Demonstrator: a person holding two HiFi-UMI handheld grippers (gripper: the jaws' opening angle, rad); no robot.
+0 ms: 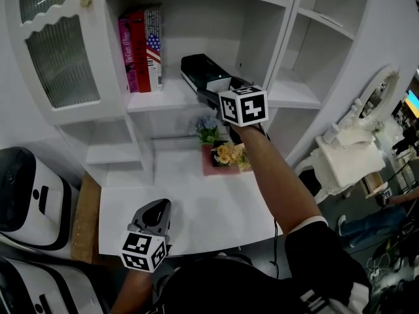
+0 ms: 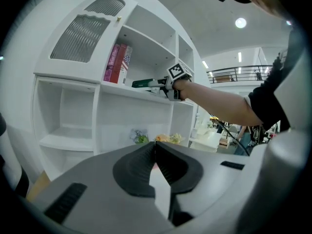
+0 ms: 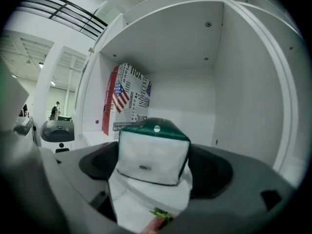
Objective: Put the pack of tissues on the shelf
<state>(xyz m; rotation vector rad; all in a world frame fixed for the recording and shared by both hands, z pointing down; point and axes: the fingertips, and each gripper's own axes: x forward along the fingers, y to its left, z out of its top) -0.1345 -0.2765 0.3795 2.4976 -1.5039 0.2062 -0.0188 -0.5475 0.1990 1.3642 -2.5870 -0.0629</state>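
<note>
The pack of tissues [image 1: 200,70] is dark green with a white end [image 3: 152,152]. My right gripper [image 1: 219,90] is shut on it and holds it inside the upper shelf compartment, over the white shelf board [image 1: 163,97]. In the left gripper view the pack [image 2: 145,83] shows at shelf height beyond the outstretched arm. Whether the pack rests on the board I cannot tell. My left gripper [image 1: 154,218] stays low over the white tabletop [image 1: 196,208], its jaws closed together with nothing between them [image 2: 156,147].
Red and flag-print books [image 1: 141,48] stand at the left of the same compartment [image 3: 124,99]. A flower arrangement [image 1: 222,150] sits on the tabletop under the shelf. A ribbed-glass cabinet door [image 1: 55,51] lies left. White machines [image 1: 26,195] stand at the lower left.
</note>
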